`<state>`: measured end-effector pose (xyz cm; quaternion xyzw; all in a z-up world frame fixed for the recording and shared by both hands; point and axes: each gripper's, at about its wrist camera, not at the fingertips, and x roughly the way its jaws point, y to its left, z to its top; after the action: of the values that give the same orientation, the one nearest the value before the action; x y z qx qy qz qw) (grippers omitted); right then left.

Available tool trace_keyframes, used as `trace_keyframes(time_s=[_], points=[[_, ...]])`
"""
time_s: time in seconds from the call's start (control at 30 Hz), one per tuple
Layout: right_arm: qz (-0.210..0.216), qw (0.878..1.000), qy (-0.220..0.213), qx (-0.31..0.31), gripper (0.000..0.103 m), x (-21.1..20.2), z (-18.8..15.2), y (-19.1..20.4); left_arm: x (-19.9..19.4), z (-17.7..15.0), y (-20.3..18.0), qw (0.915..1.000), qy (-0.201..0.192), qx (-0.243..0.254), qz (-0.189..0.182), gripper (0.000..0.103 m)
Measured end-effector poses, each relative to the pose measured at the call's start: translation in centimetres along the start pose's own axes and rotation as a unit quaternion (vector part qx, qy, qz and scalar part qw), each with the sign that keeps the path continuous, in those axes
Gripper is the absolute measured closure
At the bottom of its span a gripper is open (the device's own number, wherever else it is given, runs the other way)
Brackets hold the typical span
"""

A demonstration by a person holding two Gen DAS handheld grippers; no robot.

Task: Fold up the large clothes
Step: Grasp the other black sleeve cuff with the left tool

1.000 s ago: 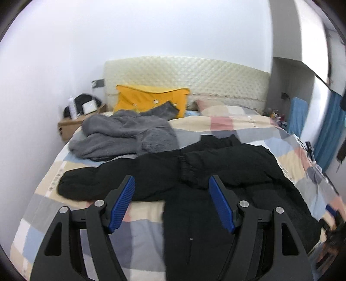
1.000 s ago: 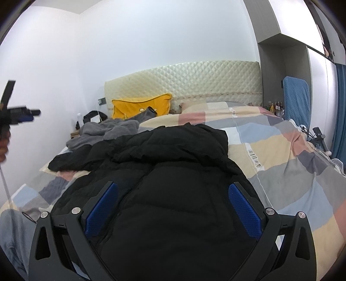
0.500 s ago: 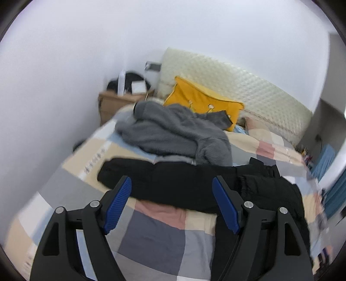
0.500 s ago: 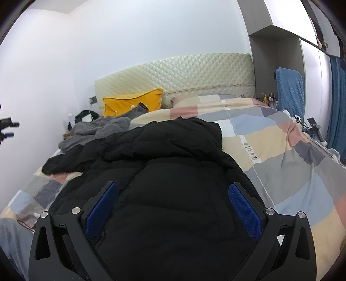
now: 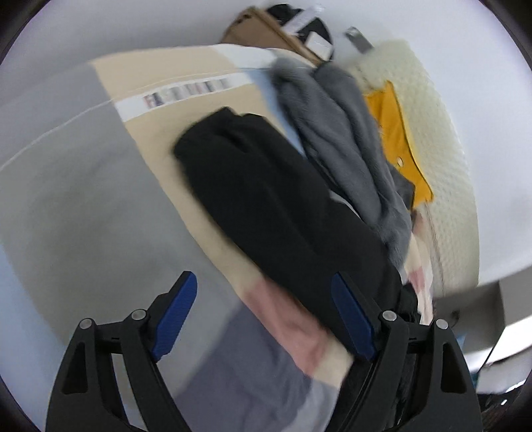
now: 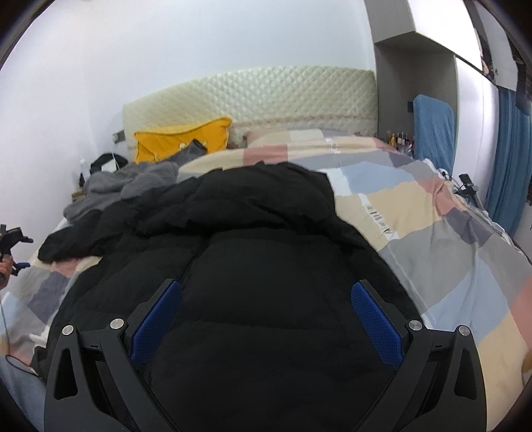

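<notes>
A large black puffer jacket [image 6: 266, 266] lies spread on the checked duvet [image 6: 432, 232]. One sleeve [image 5: 276, 206] stretches out toward the bed's left side. My right gripper [image 6: 266, 285] hovers open over the jacket's body with nothing pinched between the blue pads. My left gripper [image 5: 262, 279] points down at the duvet beside the sleeve, in a blurred and rolled view. Its jaws are opening and nothing is between them; the sleeve runs past its right finger [image 5: 352, 319]. The right wrist view shows the left gripper [image 6: 13, 239] in a hand at the far left edge.
A grey fleece garment [image 5: 345, 133] is heaped beyond the sleeve, next to a yellow pillow [image 6: 183, 139] and the quilted headboard [image 6: 266, 96]. A wooden nightstand [image 5: 266, 30] stands by the left wall. A blue cloth [image 6: 432, 133] and a curtain [image 6: 508, 156] are on the right.
The left gripper swung left and down toward the jacket's sleeve, rolling so its view tilted, and its jaws spread wider. The right gripper edged slightly closer over the jacket.
</notes>
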<state>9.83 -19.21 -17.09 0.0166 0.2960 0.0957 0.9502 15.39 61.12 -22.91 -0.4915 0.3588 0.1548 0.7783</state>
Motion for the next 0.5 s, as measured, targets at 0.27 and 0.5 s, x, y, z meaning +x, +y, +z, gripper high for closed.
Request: trace_keyframes(time_s=[0.27, 0.5], points=[[-0.025, 1.0, 0.016, -0.008, 0.0, 1.3, 0.5, 1.7, 4.8, 4.7, 4.6, 0.9962, -0.026, -0.063, -0.055, 0.02], [-0.04, 0.999, 0.023, -0.021, 0.0, 2.2, 0.8, 2.9, 7.2, 6.0, 3.9, 0.9971, -0.05, -0.042, -0.039, 0.044]])
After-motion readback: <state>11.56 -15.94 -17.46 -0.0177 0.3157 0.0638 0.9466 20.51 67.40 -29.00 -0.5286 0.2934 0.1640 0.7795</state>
